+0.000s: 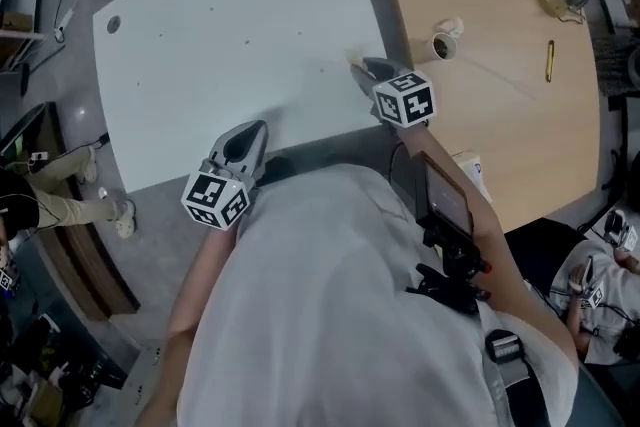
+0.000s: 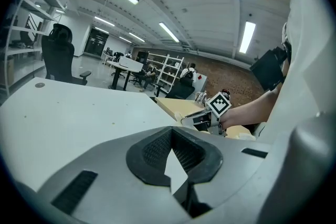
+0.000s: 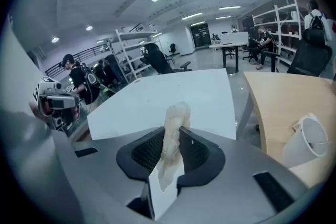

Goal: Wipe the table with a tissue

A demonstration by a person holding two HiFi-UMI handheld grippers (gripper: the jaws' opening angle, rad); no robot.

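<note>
Tissue gripped at the white counter's right edge, wiping stroke about to start

The right gripper (image 1: 362, 68) reaches forward from the person's body, its fingers closed on a crumpled tissue (image 3: 173, 134) that sticks up past the pads. It sits over the right edge of the white counter (image 1: 220, 35), just beside the gap to the wooden counter (image 1: 500, 115). Whether the tissue touches the surface cannot be told. Judging by this, the step in hand is bringing the tissue to the top. The next move calls for pressing it flat and sweeping leftward across the white surface, where a few small specks show. The left gripper (image 1: 247, 140) hangs low at the near edge, pointing forward over the counter, its fingers drawn almost together with nothing between them.
</note>
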